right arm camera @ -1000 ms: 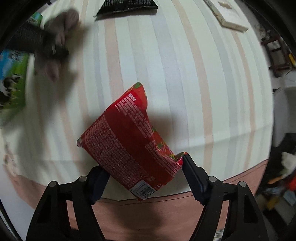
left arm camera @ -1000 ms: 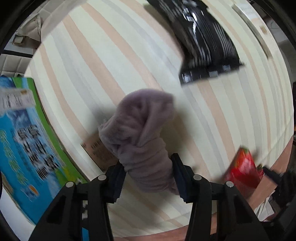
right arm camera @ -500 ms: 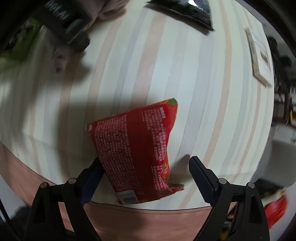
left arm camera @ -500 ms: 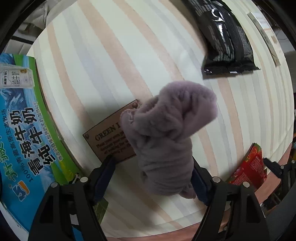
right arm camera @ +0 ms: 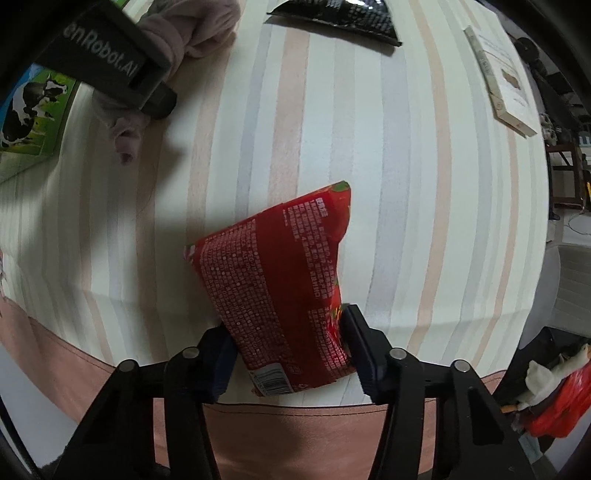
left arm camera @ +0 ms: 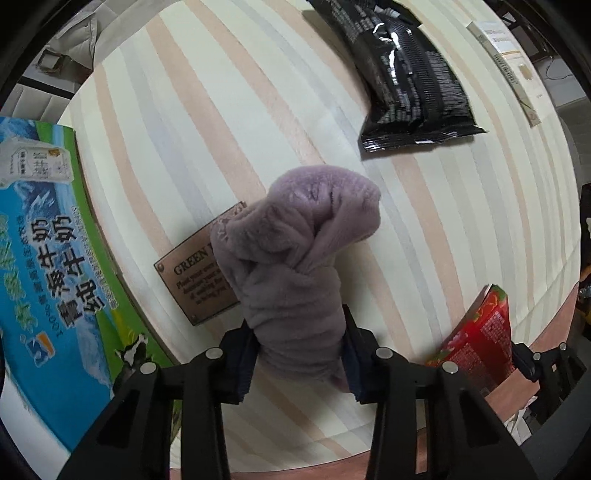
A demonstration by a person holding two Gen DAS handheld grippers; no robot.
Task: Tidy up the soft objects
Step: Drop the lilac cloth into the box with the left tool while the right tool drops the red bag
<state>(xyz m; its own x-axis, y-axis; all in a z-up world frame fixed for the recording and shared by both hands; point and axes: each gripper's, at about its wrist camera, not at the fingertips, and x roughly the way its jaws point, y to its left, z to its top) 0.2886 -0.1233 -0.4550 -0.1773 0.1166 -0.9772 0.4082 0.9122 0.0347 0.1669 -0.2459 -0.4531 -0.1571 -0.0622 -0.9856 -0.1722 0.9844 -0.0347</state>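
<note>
A fluffy purple cloth (left arm camera: pixel 295 258), bunched into a roll, hangs over the striped tablecloth (left arm camera: pixel 221 110). My left gripper (left arm camera: pixel 297 350) is shut on its lower end, both pads pressed into the pile. The same cloth (right arm camera: pixel 199 29) shows at the top left of the right wrist view. A red snack packet (right arm camera: pixel 280 280) lies near the table's front edge. My right gripper (right arm camera: pixel 288 347) points down over it, its jaws closing, and both pads touch the packet's sides. In the left wrist view the red packet (left arm camera: pixel 476 339) sits low on the right.
A black foil packet (left arm camera: pixel 410 81) lies further back on the table. A brown printed tag (left arm camera: pixel 192 280) lies beside the cloth. A blue and green milk carton box (left arm camera: pixel 44 258) fills the left. A flat white box (right arm camera: pixel 498 81) sits at the far right. A pink hem (right arm camera: pixel 258 435) marks the front edge.
The left jaws widened around the purple cloth, then closed on it again. The right jaws came in from wide apart onto the red packet, which has turned on the table.
</note>
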